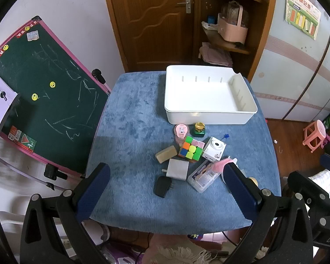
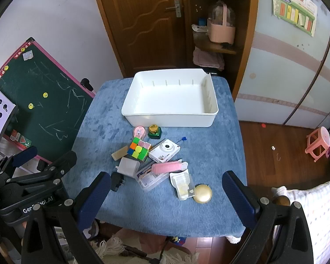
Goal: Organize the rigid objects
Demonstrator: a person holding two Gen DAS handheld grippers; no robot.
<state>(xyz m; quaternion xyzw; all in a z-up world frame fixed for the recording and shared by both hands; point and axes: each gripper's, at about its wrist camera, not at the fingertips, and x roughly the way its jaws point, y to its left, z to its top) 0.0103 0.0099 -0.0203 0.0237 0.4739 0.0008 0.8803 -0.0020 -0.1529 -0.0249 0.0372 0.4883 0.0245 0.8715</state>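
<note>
A white bin (image 1: pixel 209 110) (image 2: pixel 169 116) stands empty at the far side of the blue-covered table (image 1: pixel 132 114) (image 2: pixel 220 145). In front of it lies a cluster: colour cube (image 1: pixel 191 149) (image 2: pixel 138 149), white toy camera (image 1: pixel 214 148) (image 2: pixel 165 150), white charger (image 1: pixel 177 169) (image 2: pixel 128 165), black plug (image 1: pixel 162 186) (image 2: pixel 117 181), tan block (image 1: pixel 166 154) (image 2: pixel 120 153), clear case (image 1: pixel 203 176) (image 2: pixel 151 177), pink comb (image 2: pixel 167 167), gold disc (image 2: pixel 202 193). My left gripper (image 1: pixel 167 189) and right gripper (image 2: pixel 166 195) are both open, empty, above the table's near edge.
A pink sharpener (image 1: pixel 181 132) (image 2: pixel 139 132) and a green-gold bottle (image 1: pixel 199 129) (image 2: pixel 154 131) stand by the bin. A chalkboard (image 1: pixel 44 101) leans at the left. A pink stool (image 2: pixel 319 145) stands on the floor at the right. A door and shelves are behind.
</note>
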